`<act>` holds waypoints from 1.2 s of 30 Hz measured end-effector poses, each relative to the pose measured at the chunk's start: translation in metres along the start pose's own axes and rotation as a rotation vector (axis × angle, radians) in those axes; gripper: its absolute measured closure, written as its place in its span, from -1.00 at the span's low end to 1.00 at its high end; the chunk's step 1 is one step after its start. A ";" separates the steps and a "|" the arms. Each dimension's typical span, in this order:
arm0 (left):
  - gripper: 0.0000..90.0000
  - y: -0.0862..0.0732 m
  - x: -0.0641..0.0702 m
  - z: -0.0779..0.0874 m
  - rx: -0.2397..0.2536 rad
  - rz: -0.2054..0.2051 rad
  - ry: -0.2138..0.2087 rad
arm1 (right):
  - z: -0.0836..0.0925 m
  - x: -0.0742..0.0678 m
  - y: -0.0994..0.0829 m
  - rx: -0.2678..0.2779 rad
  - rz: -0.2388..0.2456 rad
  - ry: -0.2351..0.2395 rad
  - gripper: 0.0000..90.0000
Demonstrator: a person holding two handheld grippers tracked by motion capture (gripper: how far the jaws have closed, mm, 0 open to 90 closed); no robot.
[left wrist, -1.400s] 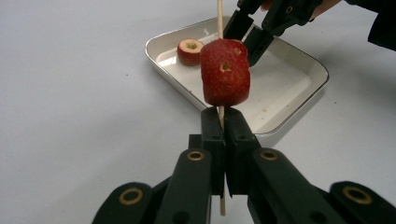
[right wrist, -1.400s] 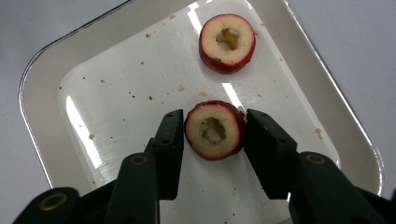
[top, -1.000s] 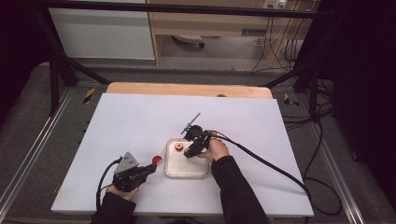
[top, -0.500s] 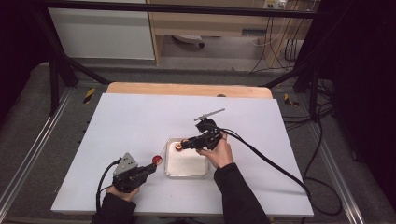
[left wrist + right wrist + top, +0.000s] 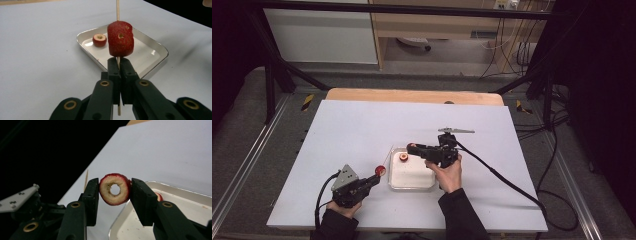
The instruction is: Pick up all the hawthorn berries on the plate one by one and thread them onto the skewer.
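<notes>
one cored hawthorn (image 5: 120, 39) is already threaded on the skewer (image 5: 117, 10), clamped by the left gripper (image 5: 119, 65) fingers. a second (image 5: 114, 189) is pinched in the right gripper (image 5: 113, 192) over the tray (image 5: 412, 181). a third (image 5: 99, 40) is left in the tray. the worktop (image 5: 362, 125) path is unobstructed.

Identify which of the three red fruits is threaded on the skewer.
The fruit above the left gripper, pierced by the skewer. Another lies in the tray; the third sits between the right gripper's jaws.
</notes>
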State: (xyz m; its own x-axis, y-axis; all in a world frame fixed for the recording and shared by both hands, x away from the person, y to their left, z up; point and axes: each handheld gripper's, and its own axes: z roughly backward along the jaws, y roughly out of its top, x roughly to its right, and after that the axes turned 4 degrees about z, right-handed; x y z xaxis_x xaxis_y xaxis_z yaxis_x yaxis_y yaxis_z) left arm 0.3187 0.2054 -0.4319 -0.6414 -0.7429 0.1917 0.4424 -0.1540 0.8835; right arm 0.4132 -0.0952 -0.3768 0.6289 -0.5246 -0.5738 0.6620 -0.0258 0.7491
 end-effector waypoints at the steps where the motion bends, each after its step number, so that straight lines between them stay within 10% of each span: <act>1: 0.96 0.000 0.001 0.000 0.001 0.003 -0.001 | 0.000 -0.001 -0.001 0.025 -0.014 0.009 0.33; 22: 0.96 0.003 0.023 -0.002 0.064 0.021 -0.036 | -0.002 -0.015 -0.006 0.370 -0.128 0.120 0.33; 36: 0.96 0.017 0.045 -0.019 0.102 0.051 -0.046 | -0.003 -0.016 -0.010 0.454 -0.201 0.192 0.33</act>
State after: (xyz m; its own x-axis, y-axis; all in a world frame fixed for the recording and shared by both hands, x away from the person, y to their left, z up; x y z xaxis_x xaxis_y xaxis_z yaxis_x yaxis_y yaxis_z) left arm 0.3094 0.1573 -0.4164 -0.6490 -0.7168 0.2549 0.4105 -0.0478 0.9106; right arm 0.3974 -0.0837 -0.3759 0.5993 -0.3071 -0.7393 0.5610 -0.4977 0.6615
